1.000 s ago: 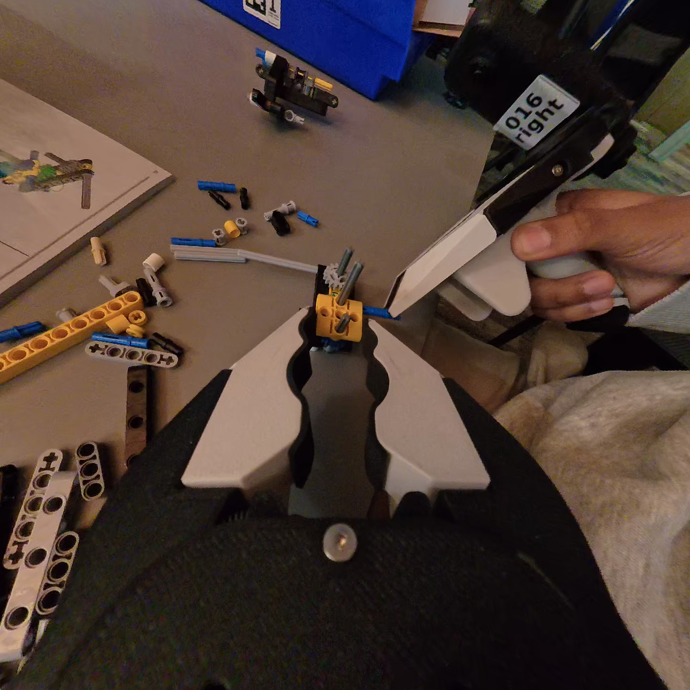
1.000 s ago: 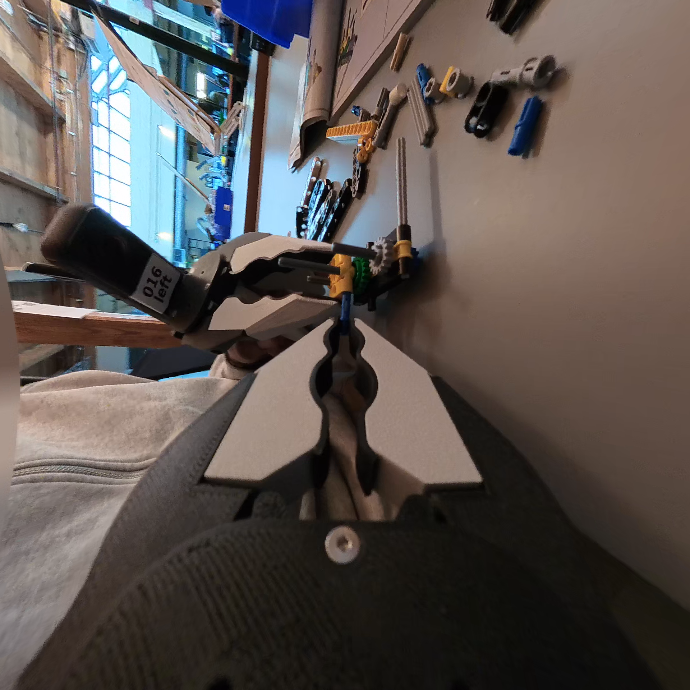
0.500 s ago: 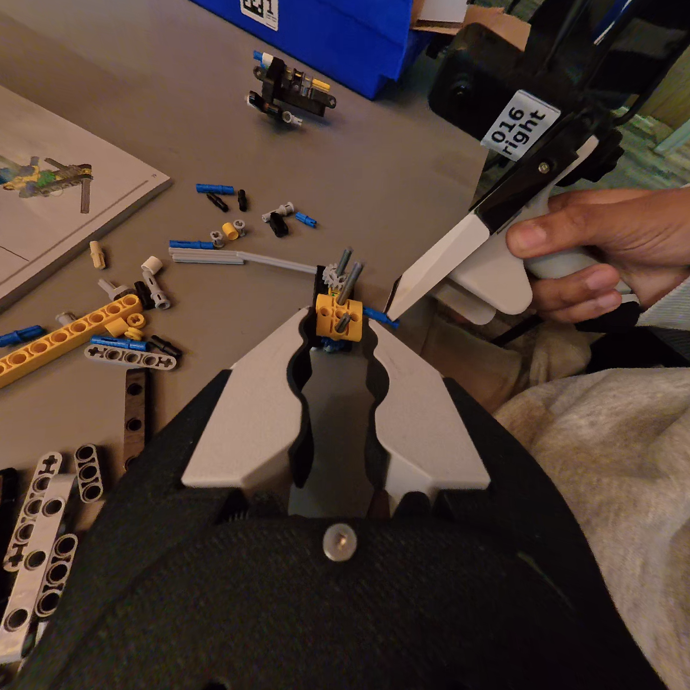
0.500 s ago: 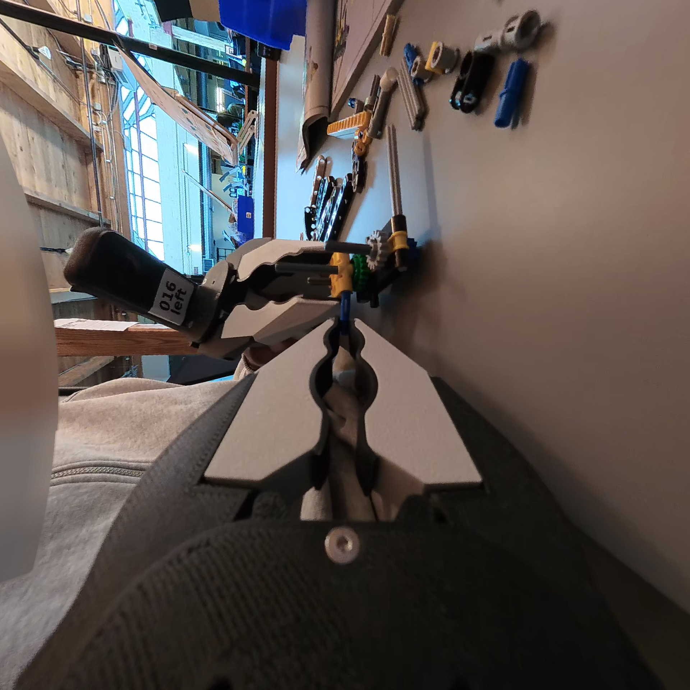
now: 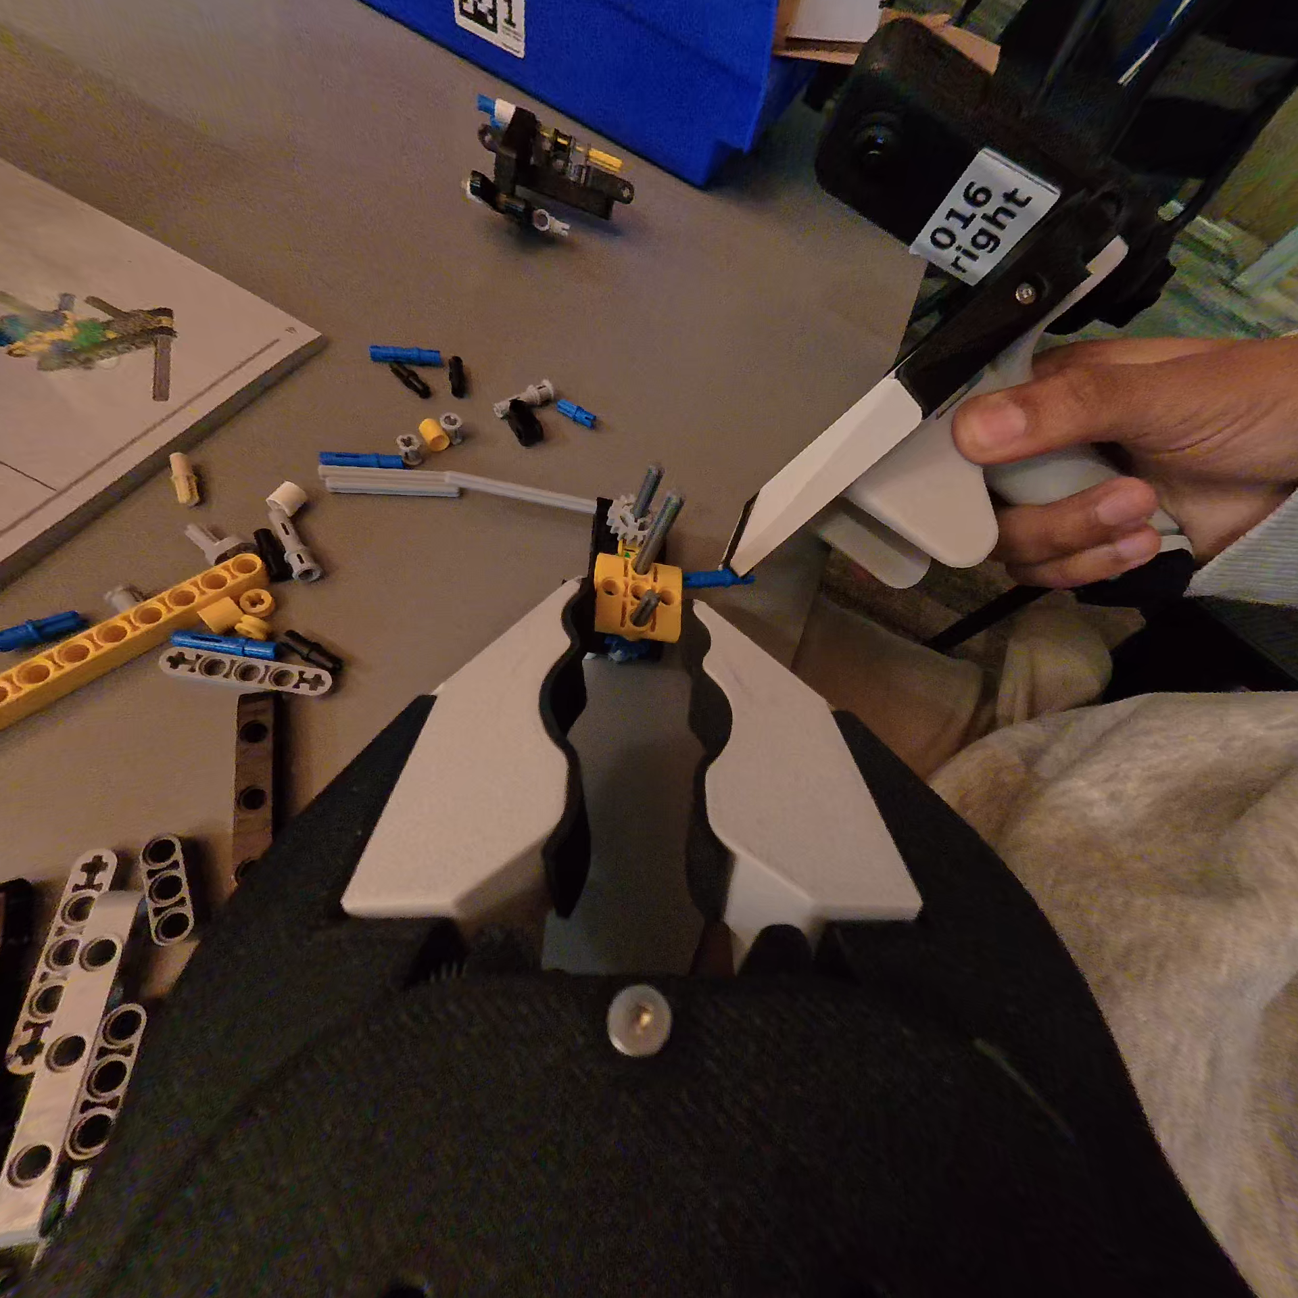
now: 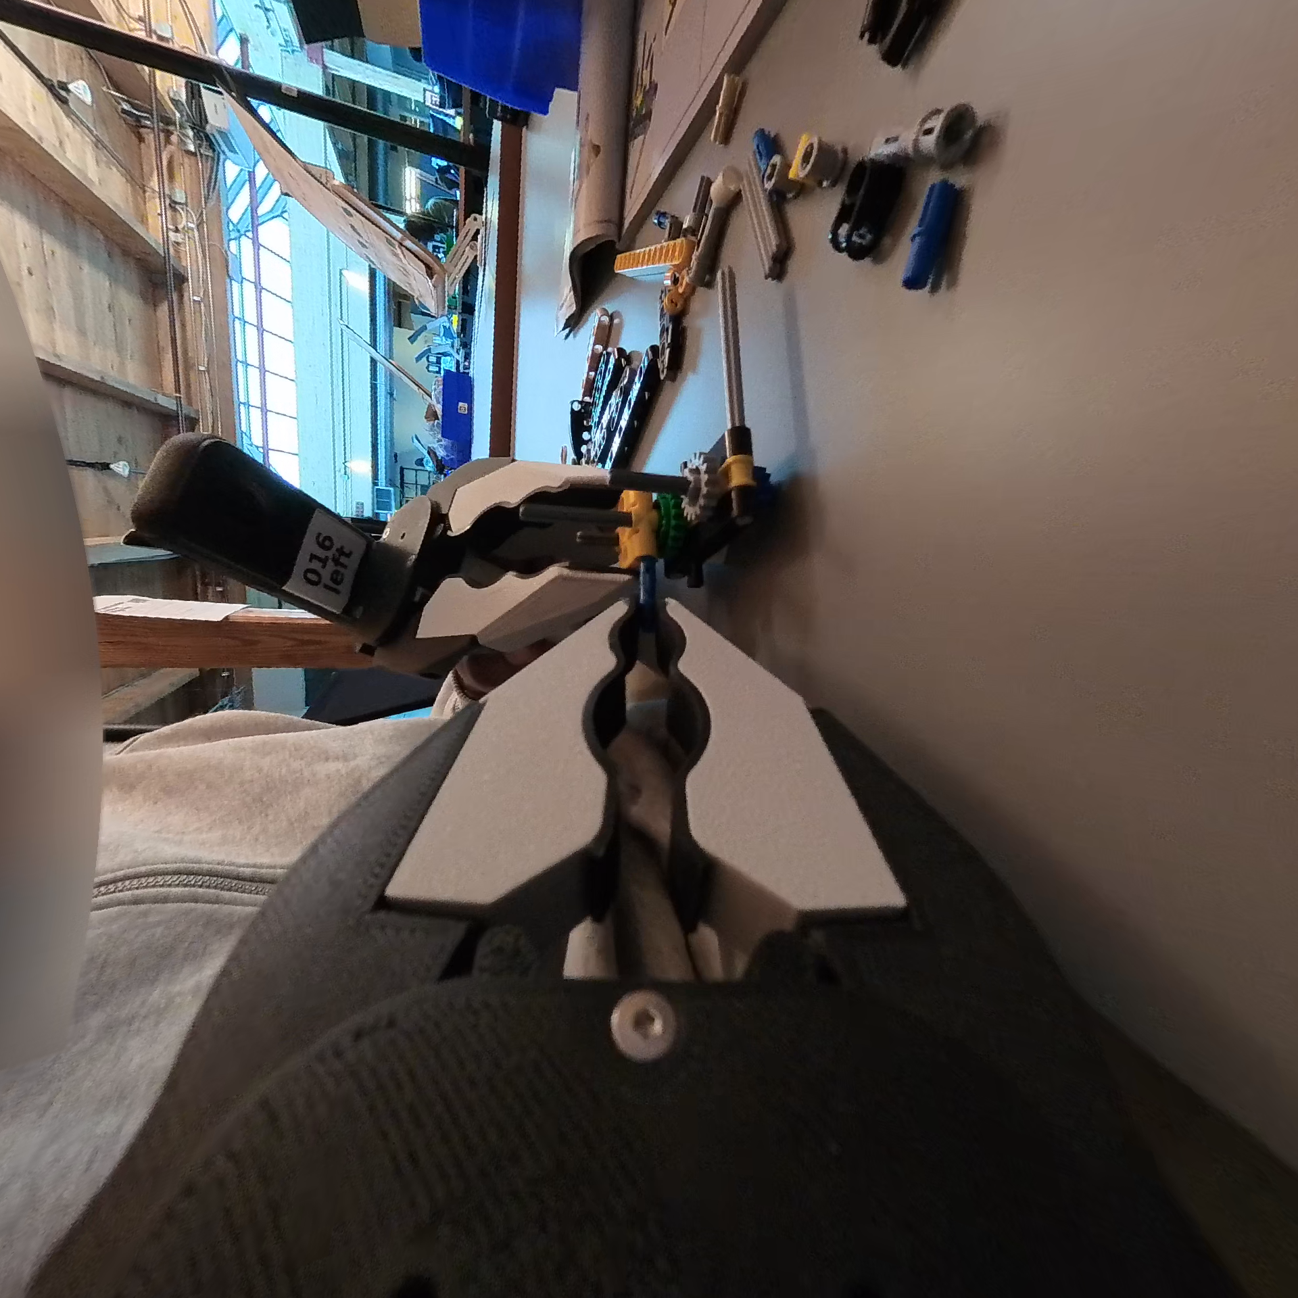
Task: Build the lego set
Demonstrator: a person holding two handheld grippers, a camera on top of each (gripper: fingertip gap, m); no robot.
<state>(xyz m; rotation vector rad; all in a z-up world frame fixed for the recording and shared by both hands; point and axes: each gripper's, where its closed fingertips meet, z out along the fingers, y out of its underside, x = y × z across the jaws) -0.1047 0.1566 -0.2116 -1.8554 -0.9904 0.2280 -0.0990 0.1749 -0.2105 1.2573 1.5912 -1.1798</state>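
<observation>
On the grey tabletop (image 5: 702, 295), the left claw (image 5: 636, 618) is clamping a small assembly (image 5: 638, 593) between its tips, pressing it against the surface at the near edge. To its right, the right claw (image 5: 734, 565) is pinching a blue pin (image 5: 709, 580) that is sticking out of the assembly's side. The assembly is showing a yellow holed block, grey axles, a pale gear, and, from the right wrist view, a green gear (image 6: 671, 523).

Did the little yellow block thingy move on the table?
No. The yellow block sits the same way beside the long grey axle on the table, left gripper clamped on it.
</observation>
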